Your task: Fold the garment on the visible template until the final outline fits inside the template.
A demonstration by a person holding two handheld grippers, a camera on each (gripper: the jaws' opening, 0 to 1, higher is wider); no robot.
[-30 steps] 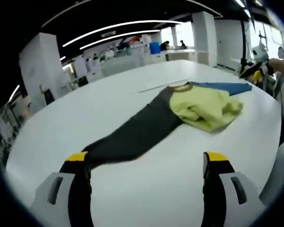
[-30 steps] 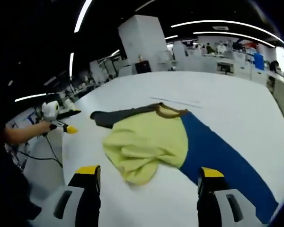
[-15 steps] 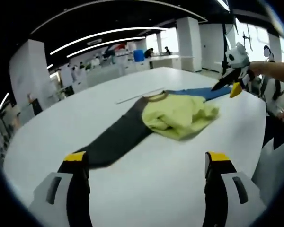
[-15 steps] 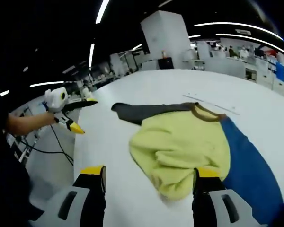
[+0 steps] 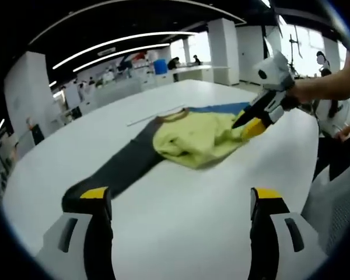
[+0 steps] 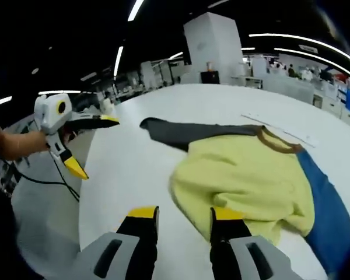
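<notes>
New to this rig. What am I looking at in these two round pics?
No robot here: a person holds handheld tongs in each hand, each carrying a fisheye camera that looks along its jaws. In the left gripper view, the left tongs stand wide open over a white table; the right tongs reach in toward the cloth. In the right gripper view, the right tongs are partly closed at the edge of the garment, a rumpled yellow body with one dark grey sleeve and one blue sleeve. Whether they grip cloth is unclear.
</notes>
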